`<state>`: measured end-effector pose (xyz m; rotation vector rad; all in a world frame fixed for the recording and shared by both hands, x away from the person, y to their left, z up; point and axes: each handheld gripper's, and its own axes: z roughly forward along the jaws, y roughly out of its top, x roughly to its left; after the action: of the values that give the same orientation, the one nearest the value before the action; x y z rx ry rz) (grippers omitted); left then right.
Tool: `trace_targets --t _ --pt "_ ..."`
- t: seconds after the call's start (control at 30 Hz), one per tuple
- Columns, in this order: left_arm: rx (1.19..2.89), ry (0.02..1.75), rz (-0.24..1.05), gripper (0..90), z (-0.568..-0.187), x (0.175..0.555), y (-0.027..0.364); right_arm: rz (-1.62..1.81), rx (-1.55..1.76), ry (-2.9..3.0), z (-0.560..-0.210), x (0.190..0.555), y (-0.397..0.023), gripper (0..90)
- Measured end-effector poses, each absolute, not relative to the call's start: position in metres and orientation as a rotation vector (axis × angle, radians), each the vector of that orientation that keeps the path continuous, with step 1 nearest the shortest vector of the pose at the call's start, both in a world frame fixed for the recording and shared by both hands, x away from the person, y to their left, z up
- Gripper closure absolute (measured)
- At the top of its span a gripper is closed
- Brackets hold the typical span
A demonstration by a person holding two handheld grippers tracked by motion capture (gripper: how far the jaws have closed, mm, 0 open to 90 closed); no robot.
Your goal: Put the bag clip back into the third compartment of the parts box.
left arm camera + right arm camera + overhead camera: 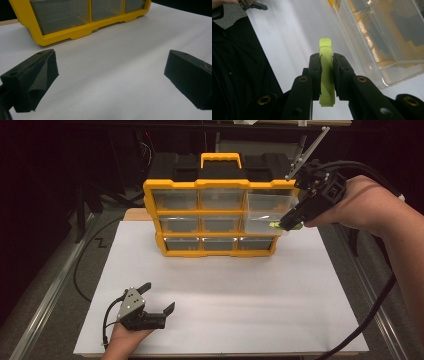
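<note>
the right hand-held gripper [327, 72] clamps a small lime-green plastic clip [327, 75] across its flat sides, beside the pulled-out clear drawer [267, 215] of the yellow-framed organiser [220, 217]. we judge the clip light, stiff and smooth. the left hand-held gripper [157, 300] rests wide open on the white table [225, 295]; the room is dark.

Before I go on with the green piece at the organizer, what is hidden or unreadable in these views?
- Green piece: right gripper view, its middle is covered by the right gripper's fingers; what it is stays unclear.
- Pulled-out clear drawer: same view, cut off by the top and right edges; glare hides any contents.
- Yellow organizer: high view, drawer contents too small and dim.
- Left gripper: left gripper view, fingers cut off by the bottom edge.
</note>
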<state>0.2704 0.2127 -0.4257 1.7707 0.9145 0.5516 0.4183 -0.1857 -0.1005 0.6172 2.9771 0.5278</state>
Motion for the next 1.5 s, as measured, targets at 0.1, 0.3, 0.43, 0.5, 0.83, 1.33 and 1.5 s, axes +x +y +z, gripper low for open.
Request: trace_targets --t 0.1,0.3,0.43,0.5,0.83,1.33,1.5 --pt "1.769 0.902 0.548 0.3 -0.426 0.270 0.211 0.501 0.609 2.972 -0.099 0.420 -0.182 78.7" --pt "1.781 0.907 0.548 0.4 -0.426 0.270 0.211 0.525 0.601 2.959 -0.091 0.422 -0.179 78.7" --pt "1.770 0.916 0.543 0.3 -0.426 0.270 0.212 0.529 0.598 2.944 -0.085 0.426 -0.174 78.7" --pt "1.773 0.919 0.543 0.3 -0.426 0.270 0.212 0.525 0.608 2.939 -0.084 0.430 -0.173 78.7" --pt "1.784 0.889 0.552 0.3 -0.425 0.268 0.211 0.486 0.666 2.925 -0.086 0.454 -0.170 78.7" --pt "1.763 0.897 0.536 0.3 -0.425 0.269 0.213 0.486 0.685 2.886 -0.083 0.474 -0.161 78.7" --pt "1.768 0.882 0.533 0.3 -0.425 0.269 0.211 0.472 0.696 2.879 -0.086 0.476 -0.161 78.7"
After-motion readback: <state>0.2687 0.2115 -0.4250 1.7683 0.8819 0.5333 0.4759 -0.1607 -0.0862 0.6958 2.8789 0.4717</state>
